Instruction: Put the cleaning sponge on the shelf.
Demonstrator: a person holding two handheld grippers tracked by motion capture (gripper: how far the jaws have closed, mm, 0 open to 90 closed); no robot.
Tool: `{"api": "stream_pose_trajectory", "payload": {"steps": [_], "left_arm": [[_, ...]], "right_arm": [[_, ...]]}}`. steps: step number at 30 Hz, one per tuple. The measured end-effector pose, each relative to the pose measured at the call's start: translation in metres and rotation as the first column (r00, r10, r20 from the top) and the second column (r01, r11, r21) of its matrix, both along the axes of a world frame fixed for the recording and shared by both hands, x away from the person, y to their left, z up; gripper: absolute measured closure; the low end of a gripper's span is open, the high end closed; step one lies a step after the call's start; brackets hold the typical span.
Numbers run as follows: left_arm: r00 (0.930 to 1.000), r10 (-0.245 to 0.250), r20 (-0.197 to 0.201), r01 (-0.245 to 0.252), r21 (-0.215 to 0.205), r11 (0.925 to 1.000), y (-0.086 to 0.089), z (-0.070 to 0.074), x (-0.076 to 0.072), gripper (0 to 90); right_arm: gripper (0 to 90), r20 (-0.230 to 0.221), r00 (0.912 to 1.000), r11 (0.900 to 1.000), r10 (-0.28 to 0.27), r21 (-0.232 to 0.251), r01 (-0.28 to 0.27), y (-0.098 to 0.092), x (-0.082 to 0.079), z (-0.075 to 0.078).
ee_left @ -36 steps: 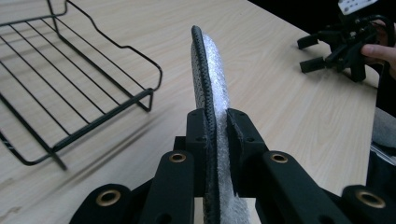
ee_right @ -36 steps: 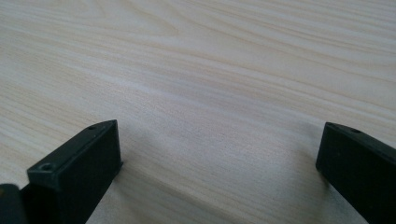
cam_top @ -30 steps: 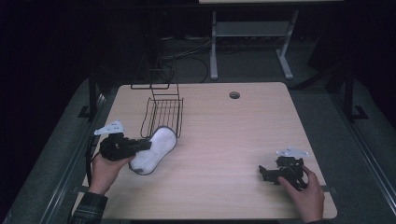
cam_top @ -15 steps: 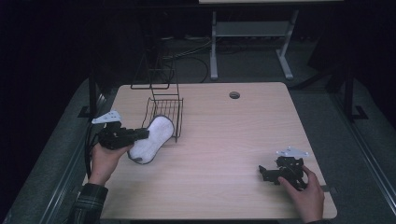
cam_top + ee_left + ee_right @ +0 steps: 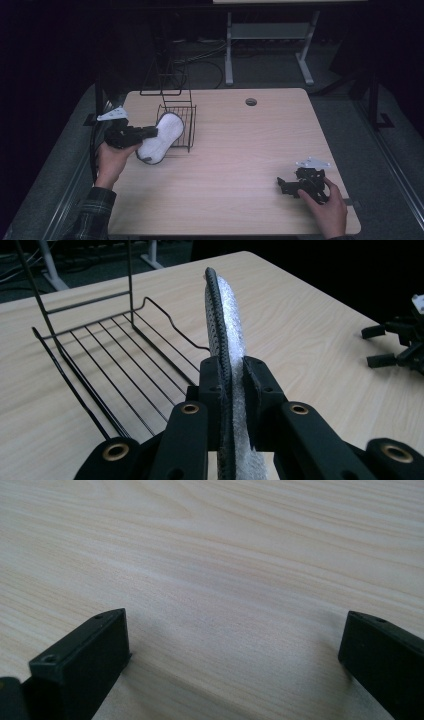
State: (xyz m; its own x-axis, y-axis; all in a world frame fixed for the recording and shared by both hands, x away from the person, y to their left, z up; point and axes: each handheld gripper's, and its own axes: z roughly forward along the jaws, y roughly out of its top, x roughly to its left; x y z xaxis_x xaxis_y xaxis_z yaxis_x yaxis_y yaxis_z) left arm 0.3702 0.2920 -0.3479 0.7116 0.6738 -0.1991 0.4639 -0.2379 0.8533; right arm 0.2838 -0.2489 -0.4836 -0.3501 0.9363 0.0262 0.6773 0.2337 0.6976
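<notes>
At left of the frame our left gripper (image 5: 150, 133) clamps the white insole (image 5: 161, 137) half over the wire basket (image 5: 185, 120), not yet inside, while our right gripper (image 5: 289, 186) rests wide open and empty.

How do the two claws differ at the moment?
The left claw is shut on a white pad with dark edging, held on edge beside the wire rack; the right claw is open and holds nothing. The left one is raised near the table's far left, while the right sits low over bare table near the front. Both are black and hand-held.
</notes>
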Motion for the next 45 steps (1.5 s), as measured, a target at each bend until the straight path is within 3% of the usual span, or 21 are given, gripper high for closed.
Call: {"api": "stream_pose_trajectory", "payload": {"steps": [18, 28, 37, 40, 45], "left_arm": [[0.9988, 0.048, 0.005, -0.048, -0.028, 0.9984, 0.0, -0.004, 0.036, 79.5], [0.997, 0.077, -0.012, -0.077, -0.031, 0.9965, 0.001, -0.016, 0.055, 79.5], [0.9921, 0.117, -0.045, -0.121, -0.087, 0.9889, -0.002, -0.027, 0.074, 79.4], [0.9921, 0.114, -0.052, -0.117, -0.062, 0.9912, -0.001, -0.032, 0.079, 79.4], [0.9886, 0.131, -0.074, -0.137, -0.071, 0.988, -0.003, -0.038, 0.083, 79.3]], "right_arm": [[0.0, 0.001, 1.0, 1.0, -0.001, -0.001, 0.001, 0.0, 0.0, 0.0], [0.0, 0.001, 1.0, 1.0, -0.001, -0.001, 0.001, 0.0, 0.0, 0.0], [0.0, 0.001, 1.0, 1.0, -0.001, -0.001, 0.001, 0.0, 0.0, 0.0], [0.0, 0.0, 1.0, 1.0, -0.001, -0.001, 0.001, 0.0, 0.0, 0.0], [0.0, 0.001, 1.0, 1.0, -0.001, -0.001, 0.001, 0.0, 0.0, 0.0]]}}
